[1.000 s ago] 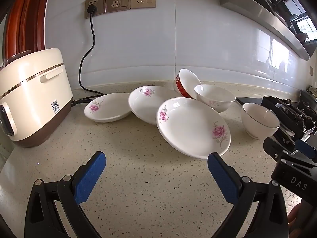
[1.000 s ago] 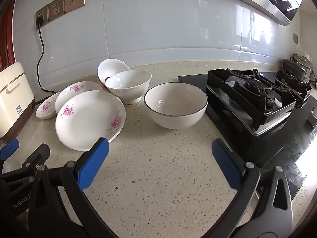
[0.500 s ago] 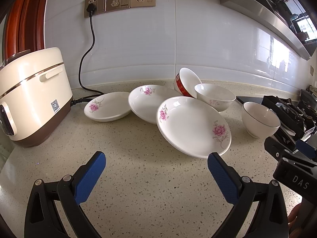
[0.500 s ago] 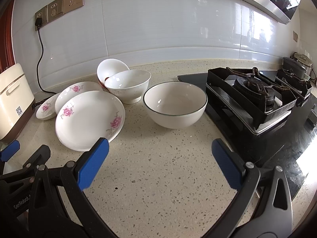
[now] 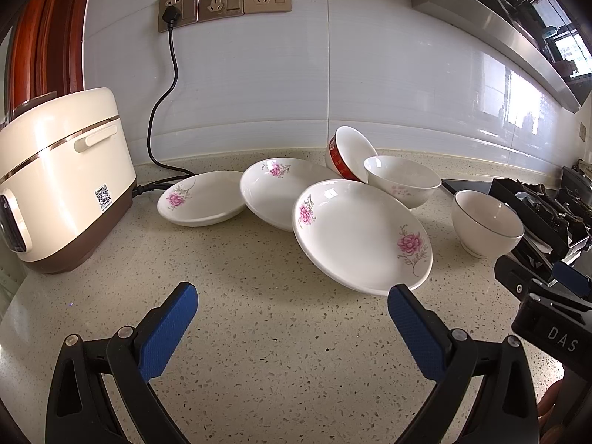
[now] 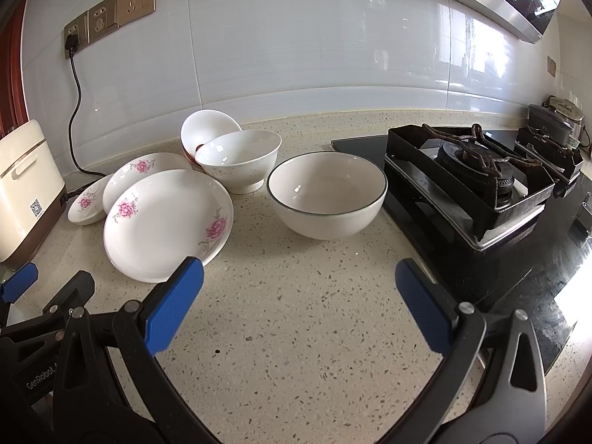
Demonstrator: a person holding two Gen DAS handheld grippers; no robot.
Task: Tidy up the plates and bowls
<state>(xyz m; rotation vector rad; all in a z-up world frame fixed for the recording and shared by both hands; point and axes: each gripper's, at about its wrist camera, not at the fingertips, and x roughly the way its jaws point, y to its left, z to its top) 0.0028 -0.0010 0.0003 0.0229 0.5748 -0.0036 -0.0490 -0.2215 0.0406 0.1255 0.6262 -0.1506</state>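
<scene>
Three white plates with pink flowers lie overlapping on the speckled counter: a small one (image 5: 201, 198) at left, a middle one (image 5: 275, 188), and a large tilted one (image 5: 360, 235) nearest. Behind them a red-sided bowl (image 5: 346, 151) leans against a white bowl (image 5: 401, 179). A dark-rimmed white bowl (image 5: 486, 222) (image 6: 327, 194) stands apart at right. My left gripper (image 5: 292, 318) is open and empty, short of the large plate. My right gripper (image 6: 299, 303) is open and empty, in front of the dark-rimmed bowl; the large plate (image 6: 166, 222) lies to its left.
A cream rice cooker (image 5: 55, 185) stands at far left, its black cord (image 5: 162, 111) running to wall sockets. A black gas stove (image 6: 477, 174) fills the right side. The tiled wall runs close behind the dishes.
Both grippers have crept slightly forward toward the dishes; the jaws stay open. No dish has moved.
</scene>
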